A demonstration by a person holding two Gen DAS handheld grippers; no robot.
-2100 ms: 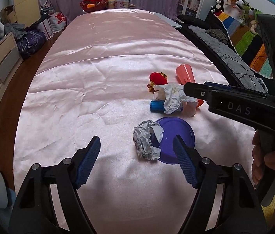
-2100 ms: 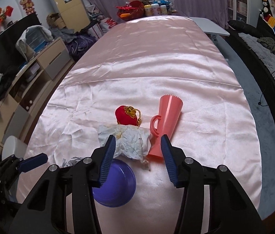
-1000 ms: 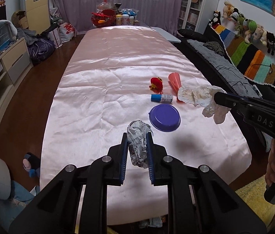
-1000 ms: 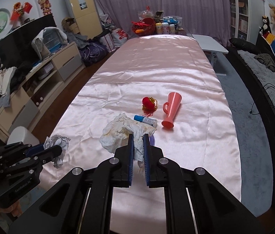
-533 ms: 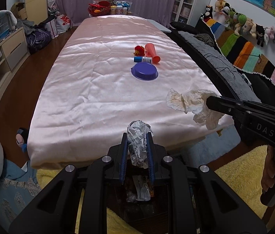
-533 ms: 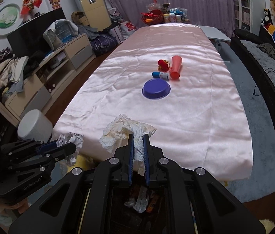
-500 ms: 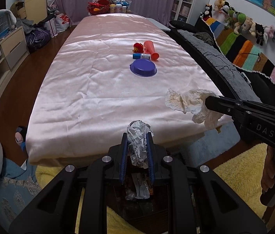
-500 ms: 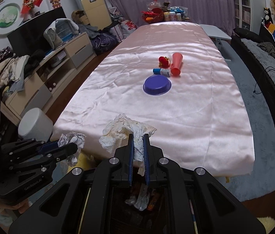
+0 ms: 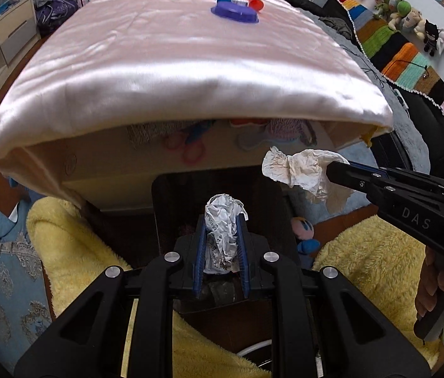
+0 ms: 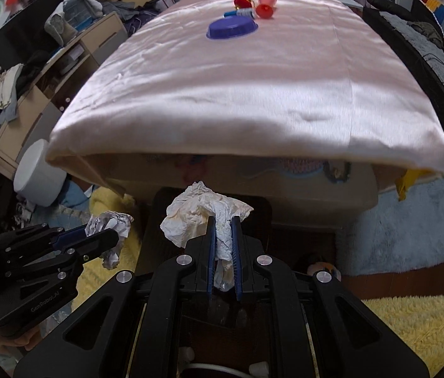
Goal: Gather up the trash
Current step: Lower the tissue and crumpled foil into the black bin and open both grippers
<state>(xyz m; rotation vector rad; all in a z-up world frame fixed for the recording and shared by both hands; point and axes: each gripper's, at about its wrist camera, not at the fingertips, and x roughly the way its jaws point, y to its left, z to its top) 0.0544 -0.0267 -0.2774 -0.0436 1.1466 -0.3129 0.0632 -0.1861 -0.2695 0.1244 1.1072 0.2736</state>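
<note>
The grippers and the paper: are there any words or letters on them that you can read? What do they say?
"DAS" in pale letters on the side of the right gripper, seen from the left wrist view.
"GenRobot.AI" in small letters on the body of the left gripper, seen from the right wrist view.
The crumpled printed paper in the left gripper has dark print, too creased to read.
The stained tissue shows no writing.

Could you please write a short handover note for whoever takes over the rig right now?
Left tongs: shut on the crumpled printed paper.
Right tongs: shut on the stained tissue.
Both wads hang over the dark bin on the floor at the table's near end.
Done: both picked up and off the pink tablecloth.
Left: open both tongs to drop them in.
</note>
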